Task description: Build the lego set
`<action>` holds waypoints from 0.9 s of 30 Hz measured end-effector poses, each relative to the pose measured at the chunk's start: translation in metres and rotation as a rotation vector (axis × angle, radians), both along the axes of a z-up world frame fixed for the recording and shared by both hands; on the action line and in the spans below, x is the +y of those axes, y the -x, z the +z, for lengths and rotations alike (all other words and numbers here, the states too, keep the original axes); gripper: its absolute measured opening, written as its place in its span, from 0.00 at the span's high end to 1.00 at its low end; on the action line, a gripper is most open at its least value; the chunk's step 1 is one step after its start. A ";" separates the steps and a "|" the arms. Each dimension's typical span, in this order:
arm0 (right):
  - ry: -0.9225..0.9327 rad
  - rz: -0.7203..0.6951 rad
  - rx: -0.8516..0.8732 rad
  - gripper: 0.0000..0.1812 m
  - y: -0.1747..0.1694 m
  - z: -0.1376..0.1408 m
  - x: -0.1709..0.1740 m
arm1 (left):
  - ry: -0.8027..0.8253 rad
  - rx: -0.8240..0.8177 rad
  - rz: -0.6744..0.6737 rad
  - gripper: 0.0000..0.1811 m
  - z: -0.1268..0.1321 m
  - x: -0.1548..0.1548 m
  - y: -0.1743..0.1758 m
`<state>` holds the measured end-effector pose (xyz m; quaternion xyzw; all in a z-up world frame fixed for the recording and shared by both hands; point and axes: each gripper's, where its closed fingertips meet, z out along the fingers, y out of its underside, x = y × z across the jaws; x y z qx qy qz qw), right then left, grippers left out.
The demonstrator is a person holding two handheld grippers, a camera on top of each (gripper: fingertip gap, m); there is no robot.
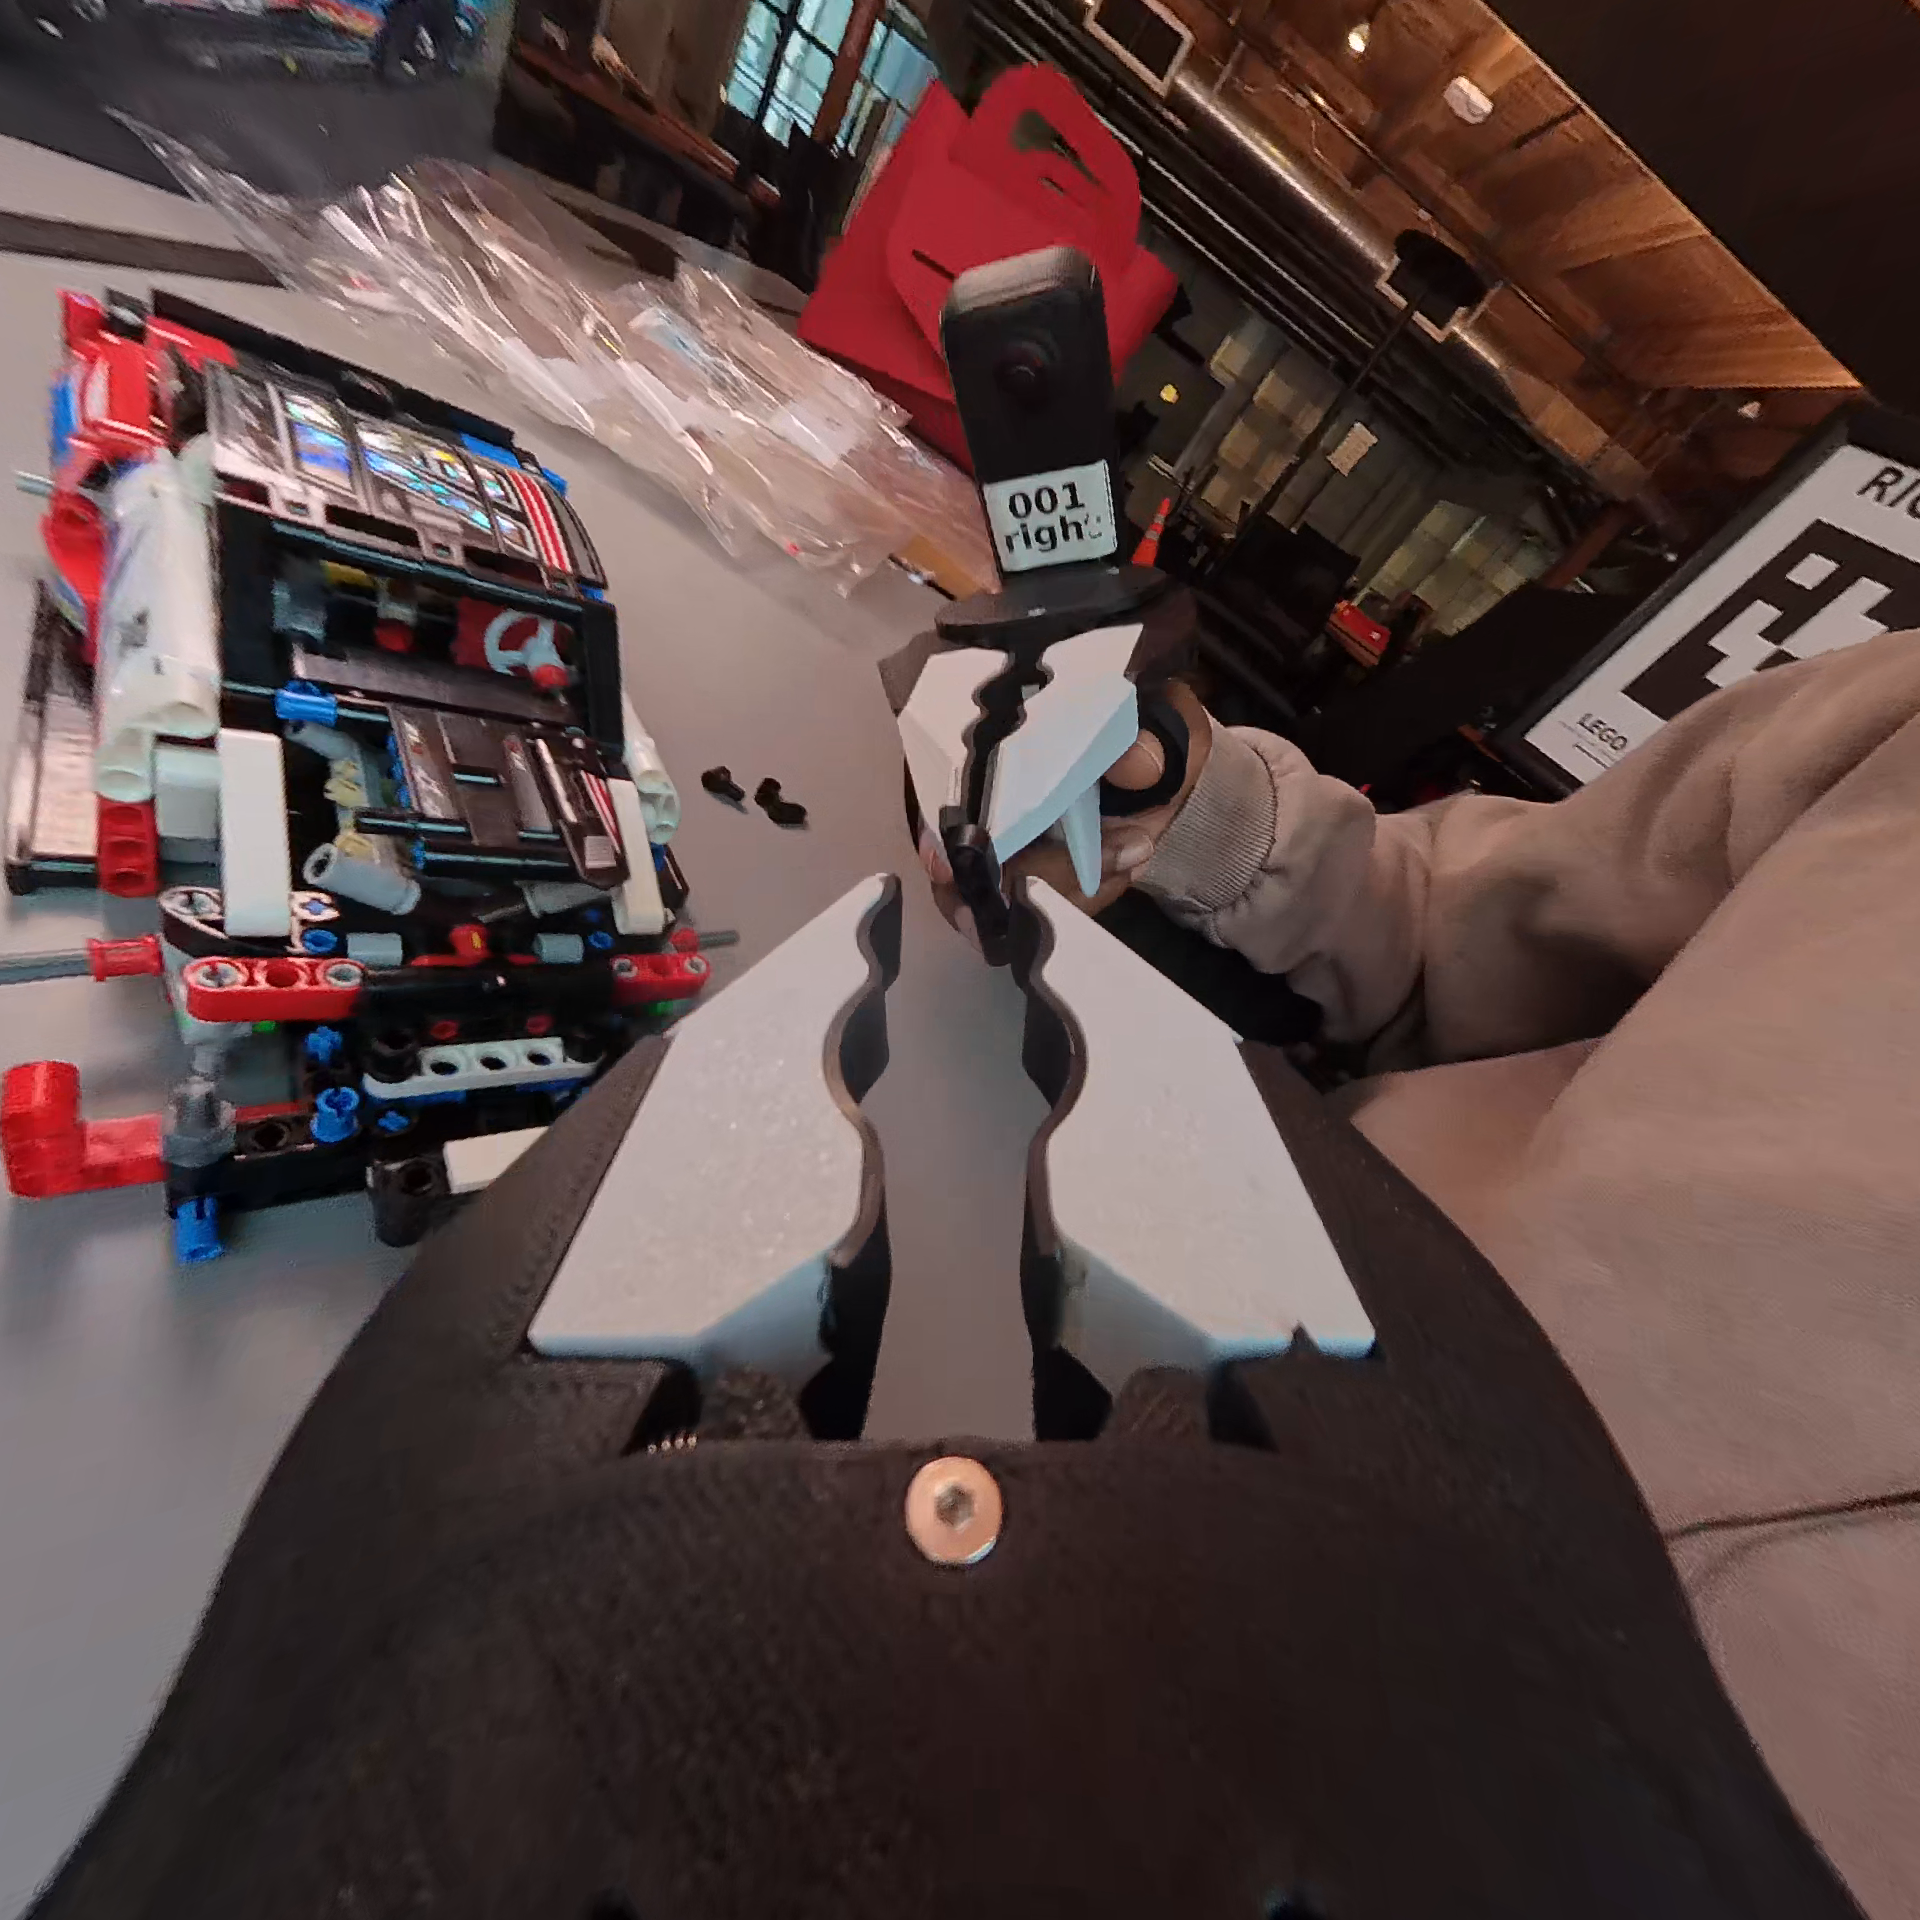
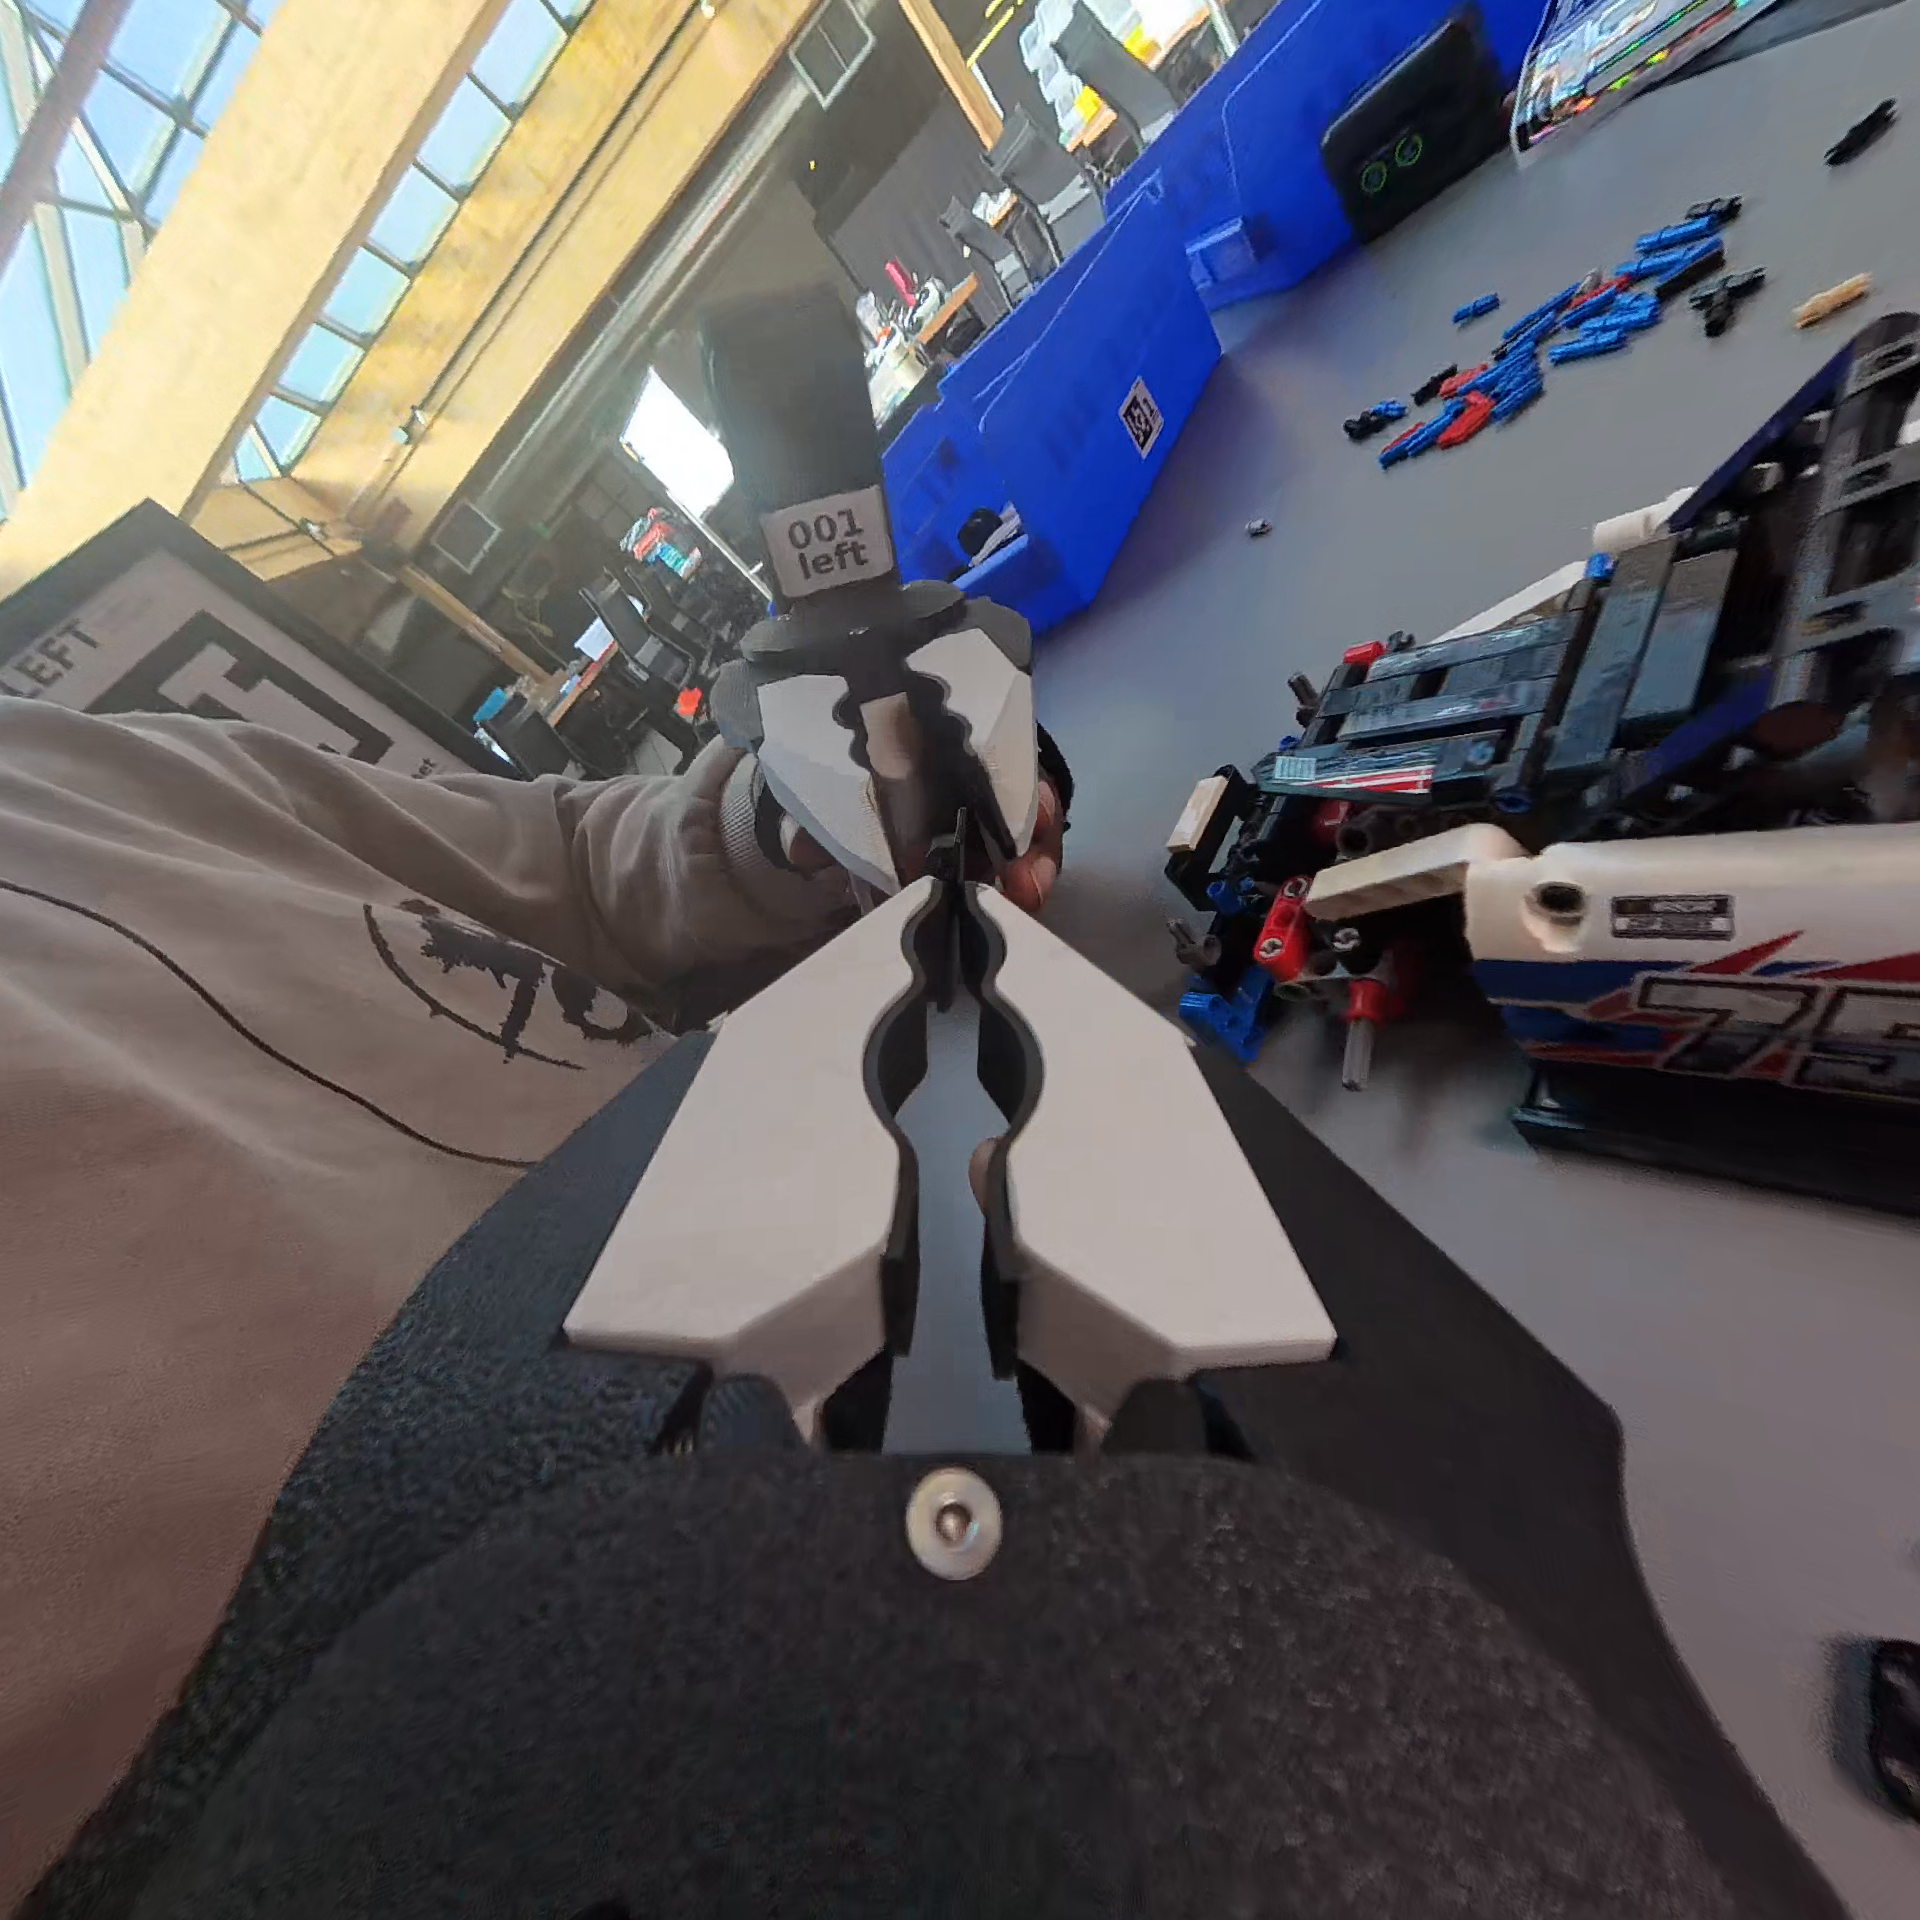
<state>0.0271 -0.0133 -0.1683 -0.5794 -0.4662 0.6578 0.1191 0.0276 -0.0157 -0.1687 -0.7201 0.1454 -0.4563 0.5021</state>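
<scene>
My right gripper [image 2: 948, 896] is shut on a thin black lego piece [image 2: 948, 940], which sticks out past its fingertips. In the left wrist view the same gripper [image 1: 971, 831] points down at me with the black piece [image 1: 977, 883] clamped at its tip. My left gripper [image 1: 958, 891] is open. The piece's free end hangs between its fingertips, close to the right finger [image 1: 1049, 935], and the pads do not press on it. The left gripper also shows in the right wrist view [image 2: 935, 831]. The partly built lego car [image 1: 364, 727] lies on the grey table [image 1: 790, 665] to the left.
Two small black pieces [image 1: 753, 795] lie near the car. Clear plastic bags [image 1: 623, 364] and a red box [image 1: 987, 208] sit behind. The right wrist view shows the car [image 2: 1610, 779], loose blue and red pieces [image 2: 1558, 332] and blue bins [image 2: 1091, 395]. A person's sleeves flank both grippers. Both grippers' tips are close together, under 4 cm apart.
</scene>
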 end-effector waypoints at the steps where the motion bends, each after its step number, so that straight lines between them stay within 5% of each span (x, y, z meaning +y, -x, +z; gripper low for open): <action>1: -0.019 0.017 0.002 1.00 0.001 0.000 -0.005 | 0.018 0.006 -0.038 0.90 -0.004 -0.004 -0.004; 7: -0.263 -0.042 0.028 1.00 0.005 -0.003 -0.003 | -0.011 0.127 -0.019 0.95 -0.013 -0.003 -0.006; 15: -1.301 -0.261 0.158 1.00 0.015 -0.004 0.010 | 0.094 -0.108 0.061 0.87 0.001 0.007 0.011; 19: -1.766 -0.296 0.228 1.00 0.019 -0.002 0.007 | 0.109 -0.168 0.084 0.90 0.003 0.008 0.013; 23: -1.895 -0.347 0.303 1.00 0.018 0.008 0.001 | 0.029 -0.120 0.091 0.95 0.010 0.006 0.013; 27: -1.829 -0.393 0.383 1.00 0.015 0.022 -0.005 | -0.119 -0.026 0.067 0.95 0.023 0.000 0.011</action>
